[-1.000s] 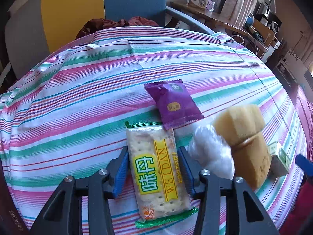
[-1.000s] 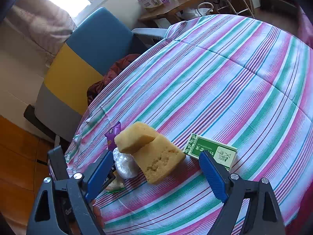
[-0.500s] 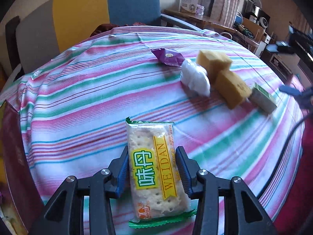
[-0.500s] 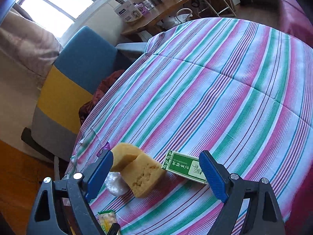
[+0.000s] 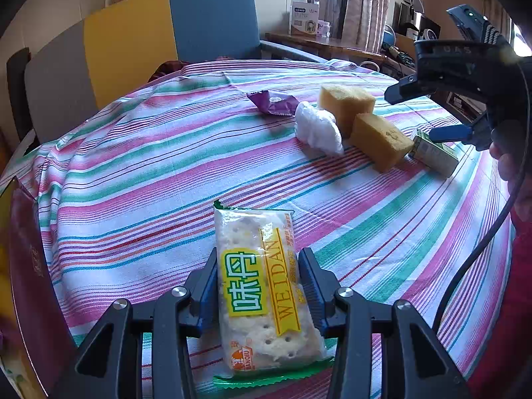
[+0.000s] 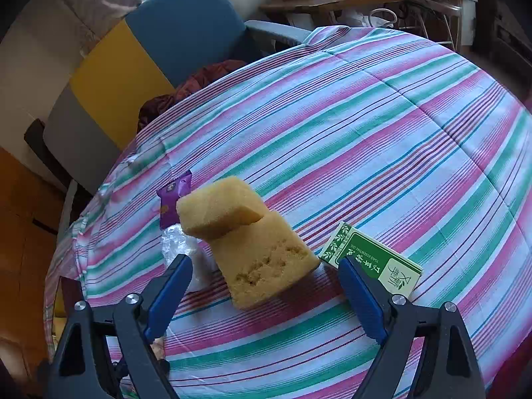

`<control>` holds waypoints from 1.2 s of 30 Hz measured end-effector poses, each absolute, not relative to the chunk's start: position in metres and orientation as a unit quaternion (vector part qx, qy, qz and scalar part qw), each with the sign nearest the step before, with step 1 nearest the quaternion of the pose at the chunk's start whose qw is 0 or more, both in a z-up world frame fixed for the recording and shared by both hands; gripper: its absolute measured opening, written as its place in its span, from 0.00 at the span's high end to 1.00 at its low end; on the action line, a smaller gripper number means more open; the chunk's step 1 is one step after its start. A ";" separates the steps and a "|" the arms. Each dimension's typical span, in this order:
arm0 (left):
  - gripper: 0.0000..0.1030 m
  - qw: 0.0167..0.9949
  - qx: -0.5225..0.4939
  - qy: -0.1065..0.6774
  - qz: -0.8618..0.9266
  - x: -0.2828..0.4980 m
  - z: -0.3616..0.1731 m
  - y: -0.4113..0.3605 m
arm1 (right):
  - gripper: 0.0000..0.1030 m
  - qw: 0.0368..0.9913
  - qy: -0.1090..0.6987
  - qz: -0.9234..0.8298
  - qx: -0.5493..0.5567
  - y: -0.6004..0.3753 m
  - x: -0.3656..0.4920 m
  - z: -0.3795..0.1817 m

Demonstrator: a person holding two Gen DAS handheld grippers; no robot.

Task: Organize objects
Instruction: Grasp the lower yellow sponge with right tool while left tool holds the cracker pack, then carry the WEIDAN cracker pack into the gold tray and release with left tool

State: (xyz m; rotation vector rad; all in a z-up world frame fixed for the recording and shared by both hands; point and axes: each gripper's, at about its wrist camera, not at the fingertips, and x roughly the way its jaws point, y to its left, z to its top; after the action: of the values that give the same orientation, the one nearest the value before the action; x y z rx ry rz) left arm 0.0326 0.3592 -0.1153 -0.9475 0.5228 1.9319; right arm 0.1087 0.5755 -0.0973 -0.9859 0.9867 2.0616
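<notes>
Left gripper (image 5: 258, 282): jaws closed against both long sides of a cracker packet (image 5: 262, 292), clear wrapper with green crimped ends, yellow label and the word WEIDAN. The packet lies lengthwise between the blue pads and is held near the close edge of the striped tablecloth (image 5: 159, 179); whether it touches the cloth cannot be told.

Right gripper (image 6: 266, 286): jaws spread wide, nothing between the pads, positioned over the cloth in front of the clustered items. In the left wrist view it appears at the far right (image 5: 445, 113), with one blue finger beside the green box (image 5: 432, 153).

Between the right fingers lies a yellow sponge block (image 6: 266, 259) on the cloth. A second yellow sponge (image 6: 219, 209) rests tilted on its far end. The green box (image 6: 372, 259) sits just right of the lower sponge, its near corner partly behind the right finger. A crumpled white plastic wad (image 6: 186, 249) touches the sponges on the left. A purple snack sachet (image 6: 173, 196) lies beyond the wad, flat on the cloth.

Beyond the table: a chair with blue, yellow and grey panels (image 5: 139, 40), and a wooden desk (image 6: 332, 0) carrying boxes.
</notes>
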 end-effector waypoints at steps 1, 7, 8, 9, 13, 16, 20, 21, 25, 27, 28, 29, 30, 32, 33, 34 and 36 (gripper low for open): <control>0.56 0.448 -0.382 0.211 0.781 0.033 -0.115 0.359 | 0.11 0.322 0.366 0.785 -0.381 0.575 0.105 -0.098; 0.56 0.450 -0.380 0.206 0.781 0.032 -0.116 0.356 | 0.08 0.316 0.284 0.801 -0.422 0.569 0.076 -0.105; 0.56 0.451 -0.381 0.204 0.781 0.032 -0.116 0.356 | 0.08 0.312 0.275 0.801 -0.430 0.568 0.071 -0.108; 0.56 0.451 -0.381 0.203 0.781 0.032 -0.116 0.356 | 0.07 0.309 0.264 0.802 -0.438 0.567 0.067 -0.110; 0.56 0.453 -0.383 0.199 0.780 0.031 -0.116 0.355 | 0.07 0.305 0.235 0.805 -0.452 0.568 0.062 -0.113; 0.55 0.454 -0.384 0.196 0.780 0.032 -0.116 0.355 | 0.07 0.306 0.226 0.802 -0.460 0.571 0.059 -0.117; 0.55 0.454 -0.384 0.195 0.780 0.031 -0.117 0.355 | 0.07 0.303 0.219 0.803 -0.463 0.574 0.056 -0.120; 0.55 0.454 -0.384 0.195 0.780 0.031 -0.117 0.355 | 0.07 0.302 0.216 0.803 -0.465 0.574 0.055 -0.121; 0.55 0.454 -0.384 0.195 0.780 0.031 -0.117 0.354 | 0.39 0.295 0.198 0.798 -0.486 0.568 0.053 -0.127; 0.55 0.454 -0.384 0.195 0.780 0.031 -0.116 0.354 | 0.43 0.291 0.195 0.799 -0.489 0.566 0.054 -0.126; 0.55 0.454 -0.383 0.195 0.780 0.031 -0.116 0.354 | 0.43 0.288 0.193 0.799 -0.491 0.565 0.054 -0.126; 0.55 0.454 -0.383 0.195 0.780 0.031 -0.116 0.354 | 0.43 0.288 0.193 0.798 -0.492 0.565 0.054 -0.126; 0.55 0.454 -0.383 0.195 0.780 0.031 -0.116 0.354 | 0.43 0.288 0.196 0.797 -0.493 0.565 0.055 -0.127; 0.55 0.454 -0.383 0.195 0.780 0.031 -0.116 0.354 | 0.42 0.287 0.207 0.796 -0.491 0.568 0.057 -0.127; 0.55 0.454 -0.383 0.195 0.780 0.031 -0.116 0.354 | 0.42 0.287 0.213 0.795 -0.490 0.569 0.058 -0.127; 0.55 0.454 -0.383 0.196 0.781 0.031 -0.116 0.354 | 0.42 0.287 0.219 0.794 -0.489 0.570 0.059 -0.127; 0.55 0.453 -0.382 0.197 0.781 0.031 -0.116 0.354 | 0.42 0.288 0.225 0.793 -0.488 0.571 0.060 -0.127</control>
State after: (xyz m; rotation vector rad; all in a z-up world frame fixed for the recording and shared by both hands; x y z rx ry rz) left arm 0.0313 0.3543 -0.1160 -0.9433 0.4862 1.9284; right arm 0.0599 0.5710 -0.1271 -1.3024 0.6006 2.1178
